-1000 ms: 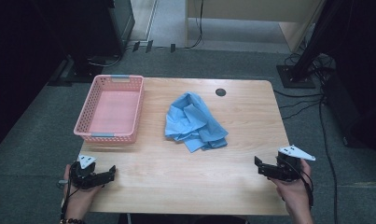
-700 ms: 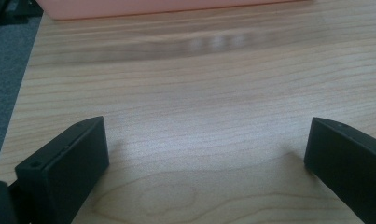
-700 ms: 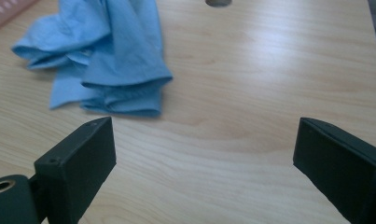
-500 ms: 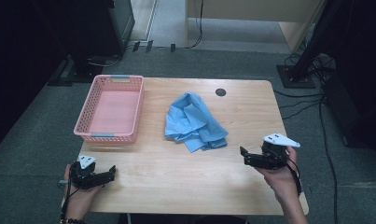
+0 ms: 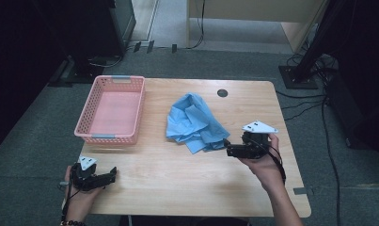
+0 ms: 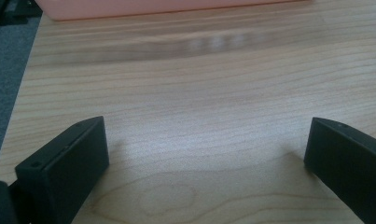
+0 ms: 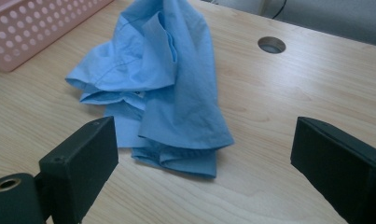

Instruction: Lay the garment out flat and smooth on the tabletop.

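Pink basket (image 5: 111, 110) at left of wooden table (image 5: 177, 179), nothing inside; likely goal is cloth into basket, so nothing done yet, all left to do

Left gripper (image 5: 113, 173) low at near left corner, jaws spread wide, bare wood between them, holds nothing

Blue cloth (image 5: 194, 122) crumpled mid-table, just right of basket, apart from it

Right gripper (image 5: 226, 149) at cloth's near right edge, jaws spread wide, cloth hem ahead between them, nothing pinched; contact with fabric hard to tell from above

a crumpled light-blue shirt (image 5: 195, 122) lies mid-table, just beside the pink basket (image 5: 111, 109).
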